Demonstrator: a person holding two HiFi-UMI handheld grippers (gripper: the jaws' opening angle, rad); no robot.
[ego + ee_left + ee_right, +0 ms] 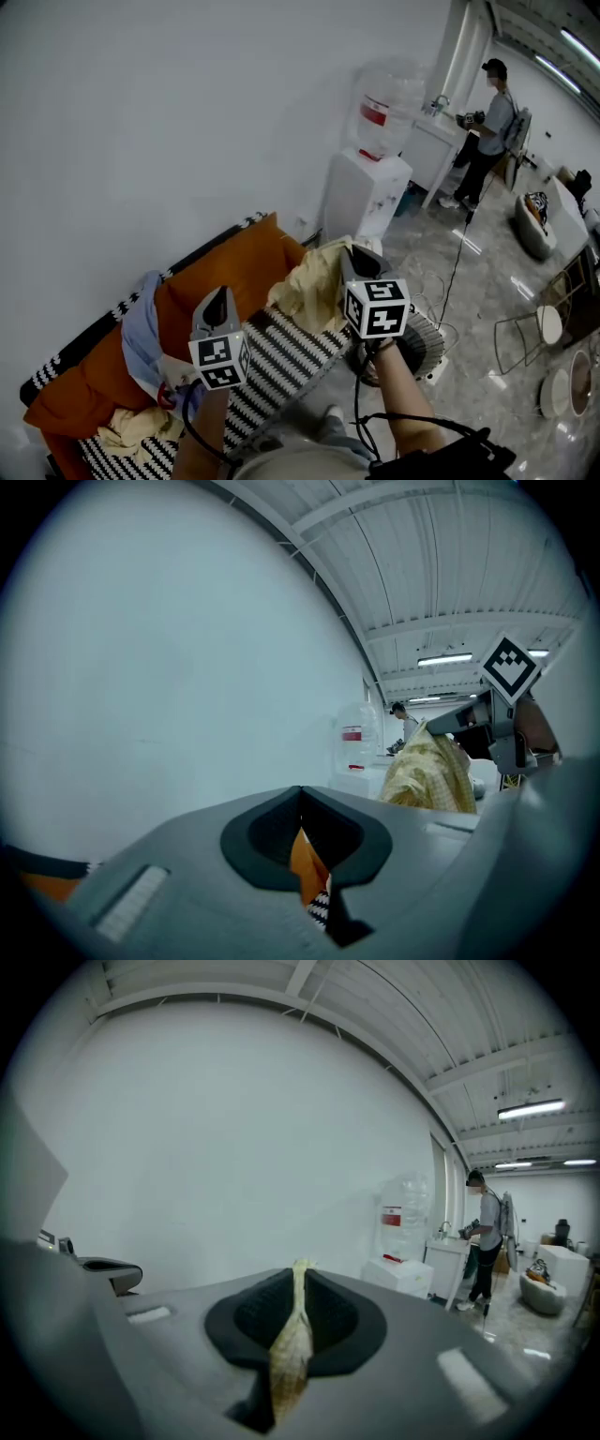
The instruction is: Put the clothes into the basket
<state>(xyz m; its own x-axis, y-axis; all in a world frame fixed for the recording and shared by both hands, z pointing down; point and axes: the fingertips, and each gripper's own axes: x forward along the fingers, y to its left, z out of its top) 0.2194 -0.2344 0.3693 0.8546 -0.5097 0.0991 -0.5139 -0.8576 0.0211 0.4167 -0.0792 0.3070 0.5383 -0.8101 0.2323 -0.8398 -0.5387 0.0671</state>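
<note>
My right gripper (354,253) is shut on a pale yellow checked garment (314,281), which hangs over the right end of the orange sofa (234,267). A thin fold of that cloth (292,1335) is pinched between the pads of the right gripper (298,1283). My left gripper (218,298) is held over the striped seat (281,361). Its jaws (301,808) are shut and hold nothing; only the sofa shows through the slit. A blue garment (141,328) and a cream one (131,429) lie on the sofa. A white ribbed basket (433,336) stands on the floor, partly hidden by my right hand.
A white water dispenser (370,192) stands against the wall beyond the sofa. A person (487,131) stands at a white counter at the far right. Wire stools (534,328) and a cable (455,272) are on the shiny floor to the right.
</note>
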